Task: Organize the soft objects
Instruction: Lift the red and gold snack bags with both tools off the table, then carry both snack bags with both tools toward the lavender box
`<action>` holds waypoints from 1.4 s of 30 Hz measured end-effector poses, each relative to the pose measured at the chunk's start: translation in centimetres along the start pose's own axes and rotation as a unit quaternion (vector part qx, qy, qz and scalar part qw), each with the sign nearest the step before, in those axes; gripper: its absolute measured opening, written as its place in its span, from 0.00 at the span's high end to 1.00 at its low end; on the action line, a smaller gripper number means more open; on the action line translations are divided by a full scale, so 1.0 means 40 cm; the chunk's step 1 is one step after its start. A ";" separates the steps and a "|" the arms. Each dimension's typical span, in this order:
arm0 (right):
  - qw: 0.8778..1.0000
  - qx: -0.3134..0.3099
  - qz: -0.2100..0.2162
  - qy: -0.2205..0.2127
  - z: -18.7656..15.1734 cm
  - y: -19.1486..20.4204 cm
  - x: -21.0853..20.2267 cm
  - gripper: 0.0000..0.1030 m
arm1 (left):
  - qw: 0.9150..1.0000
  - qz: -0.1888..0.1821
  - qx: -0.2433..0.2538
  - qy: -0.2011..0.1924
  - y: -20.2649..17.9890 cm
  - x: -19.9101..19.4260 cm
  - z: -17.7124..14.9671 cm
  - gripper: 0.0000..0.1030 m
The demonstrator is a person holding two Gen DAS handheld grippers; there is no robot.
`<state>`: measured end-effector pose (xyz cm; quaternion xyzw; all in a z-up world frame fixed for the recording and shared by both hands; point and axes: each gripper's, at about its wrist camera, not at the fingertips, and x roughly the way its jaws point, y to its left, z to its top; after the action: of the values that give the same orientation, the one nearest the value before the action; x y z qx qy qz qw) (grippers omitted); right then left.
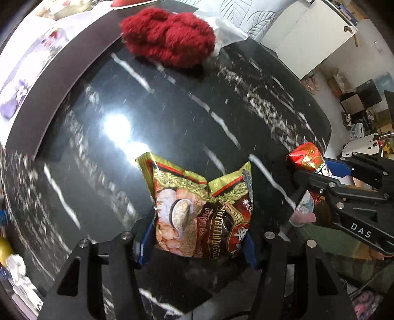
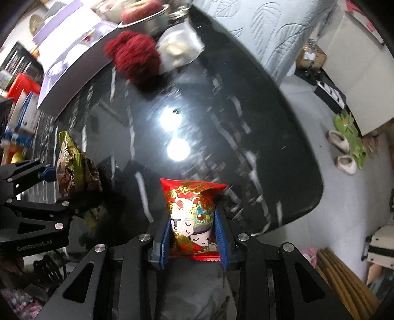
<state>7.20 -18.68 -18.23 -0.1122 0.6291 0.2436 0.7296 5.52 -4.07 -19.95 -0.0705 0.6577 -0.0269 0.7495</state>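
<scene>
My left gripper is shut on a gold and brown snack bag and holds it above the black marble table. My right gripper is shut on a red snack bag with cartoon faces, held over the table's near edge. The red bag also shows in the left wrist view, and the gold bag in the right wrist view. A red fluffy yarn bundle lies at the far side of the table, also seen in the right wrist view.
A clear plastic bag with pale contents lies beside the yarn. A metal bowl with fruit stands behind it. A placemat with pictures runs along the left. Slippers lie on the floor to the right.
</scene>
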 end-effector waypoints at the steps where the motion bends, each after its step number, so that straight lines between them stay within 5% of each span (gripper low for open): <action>1: 1.000 -0.005 0.003 0.003 -0.007 0.009 0.001 0.70 | 1.000 0.000 -0.005 0.001 0.004 0.000 -0.009 0.44; 12: 0.994 -0.092 0.047 0.037 -0.027 0.137 0.027 0.70 | 0.996 0.006 -0.087 -0.007 0.041 -0.014 -0.108 0.44; 23: 0.974 -0.208 0.075 0.053 0.004 0.306 0.013 0.70 | 0.982 0.020 -0.183 -0.040 0.143 -0.093 -0.210 0.44; 42: 0.953 -0.282 0.112 -0.015 0.134 0.416 -0.137 0.70 | 0.964 0.060 -0.215 -0.144 0.273 -0.352 -0.182 0.44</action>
<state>3.06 -3.08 -9.54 -0.2382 0.5325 0.4928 0.6456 -4.16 8.10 -8.56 -0.1936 0.5366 0.1706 0.8035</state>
